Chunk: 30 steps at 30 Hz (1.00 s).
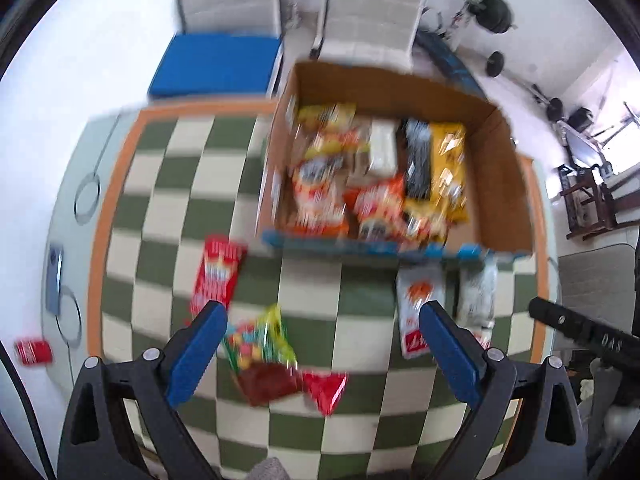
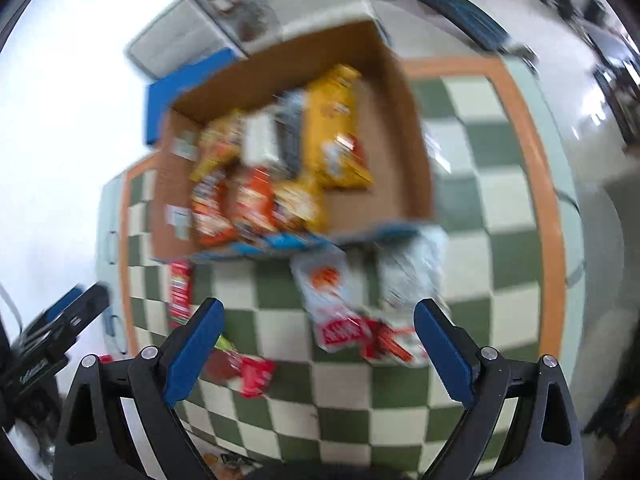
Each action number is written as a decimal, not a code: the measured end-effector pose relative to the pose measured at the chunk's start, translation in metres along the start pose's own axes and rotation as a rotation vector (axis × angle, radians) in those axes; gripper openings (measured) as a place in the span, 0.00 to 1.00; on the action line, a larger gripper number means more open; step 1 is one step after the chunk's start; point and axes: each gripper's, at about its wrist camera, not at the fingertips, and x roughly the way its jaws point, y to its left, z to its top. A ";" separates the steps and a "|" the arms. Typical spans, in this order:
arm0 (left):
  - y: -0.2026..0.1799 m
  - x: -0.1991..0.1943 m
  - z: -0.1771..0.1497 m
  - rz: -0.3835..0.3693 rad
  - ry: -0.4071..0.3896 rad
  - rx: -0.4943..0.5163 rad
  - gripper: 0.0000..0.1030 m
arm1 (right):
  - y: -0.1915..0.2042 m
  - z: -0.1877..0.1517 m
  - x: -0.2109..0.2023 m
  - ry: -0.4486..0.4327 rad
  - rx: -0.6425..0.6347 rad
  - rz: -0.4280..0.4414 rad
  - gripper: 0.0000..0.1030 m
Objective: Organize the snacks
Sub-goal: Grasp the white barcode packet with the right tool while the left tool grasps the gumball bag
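Left wrist view: open brown cardboard box (image 1: 400, 92) holds orange, yellow and white snack packets, and stands on the green-and-cream checkered tabletop (image 1: 360, 320). Loose before it lie a red flat packet (image 1: 218, 276), a multicoloured candy bag (image 1: 260, 344) and a white pouch (image 1: 418, 304) (detail blurred). Left hand-held gripper (image 1: 320, 316) and right hand-held gripper (image 2: 318, 312) both hang released, grasping nothing.

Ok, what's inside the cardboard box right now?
The brown cardboard box holds orange, yellow, white and dark snack packets lying packed together. Its right side shows bare floor. Anything beneath the packets is hidden.
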 end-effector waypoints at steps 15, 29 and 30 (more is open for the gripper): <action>0.021 0.100 -0.050 0.037 0.228 -0.157 0.96 | -0.094 -0.015 0.124 0.150 0.203 -0.066 0.95; 0.107 0.130 -0.053 -0.021 0.314 -0.379 0.96 | -0.067 -0.018 0.168 0.180 0.094 -0.196 0.70; 0.111 0.133 -0.053 -0.026 0.321 -0.390 0.96 | -0.067 -0.023 0.168 0.188 0.100 -0.184 0.70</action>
